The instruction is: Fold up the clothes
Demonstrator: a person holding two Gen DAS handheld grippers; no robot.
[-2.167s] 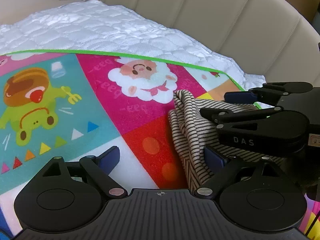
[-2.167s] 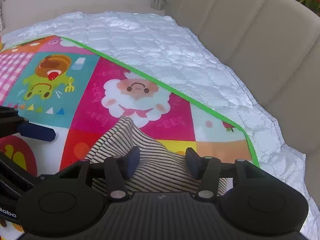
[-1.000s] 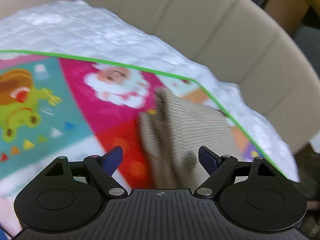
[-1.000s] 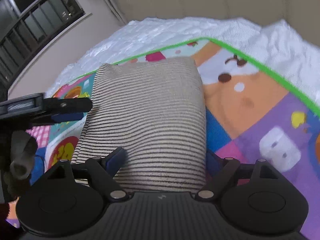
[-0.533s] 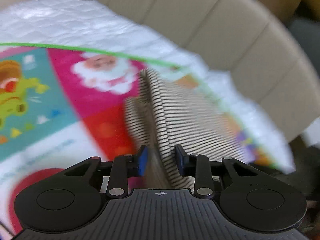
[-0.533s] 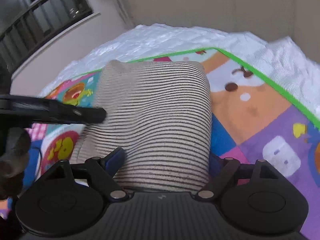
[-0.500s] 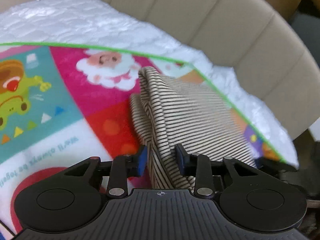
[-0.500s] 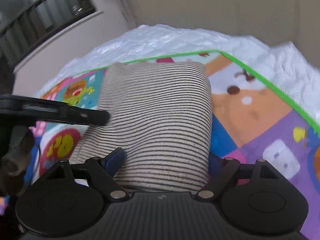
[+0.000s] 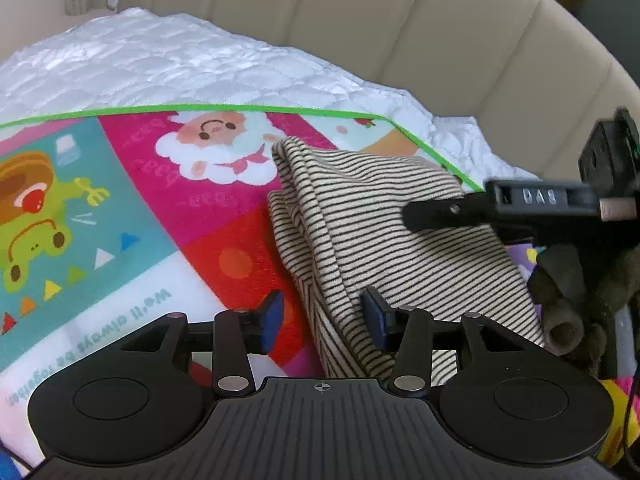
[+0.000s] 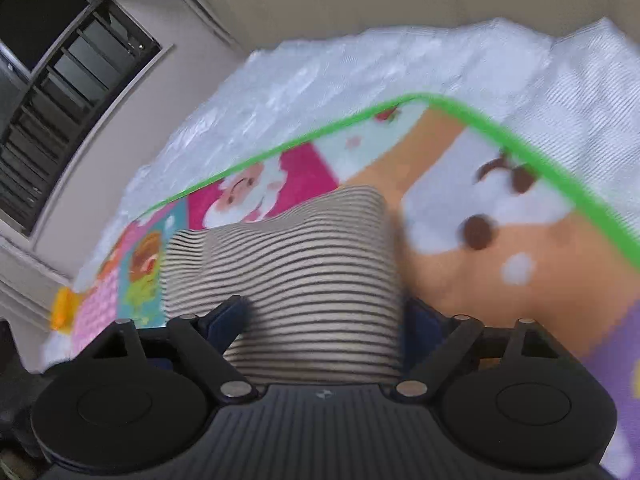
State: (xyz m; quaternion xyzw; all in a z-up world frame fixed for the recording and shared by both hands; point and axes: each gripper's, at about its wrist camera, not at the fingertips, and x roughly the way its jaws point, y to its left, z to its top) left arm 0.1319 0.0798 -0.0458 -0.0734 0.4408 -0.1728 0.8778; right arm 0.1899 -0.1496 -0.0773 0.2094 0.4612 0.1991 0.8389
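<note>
A beige folded garment with thin black stripes [image 9: 384, 220] lies on a colourful play mat [image 9: 120, 208]. My left gripper [image 9: 322, 314] is at its near left corner, jaws opening. The folded edge lies between the blue pads; the left pad [image 9: 272, 312] stands clear of the cloth. My right gripper [image 10: 324, 318] straddles the garment [image 10: 304, 264] from another side. Its jaws are closing, with the cloth filling the gap between them. One black finger of the right gripper [image 9: 444, 210] shows over the garment in the left wrist view, held by a dark gloved hand [image 9: 568, 292].
The mat has a green border [image 10: 360, 120] and lies on a white quilted cover [image 9: 180, 68]. A beige padded backrest [image 9: 400, 24] curves around behind. A dark railing [image 10: 44, 120] shows at the left of the right wrist view.
The left jaws narrowed on the garment's folded edge and have now widened again. The right gripper's finger has come over the garment from the right. The left gripper has dropped out of the right wrist view.
</note>
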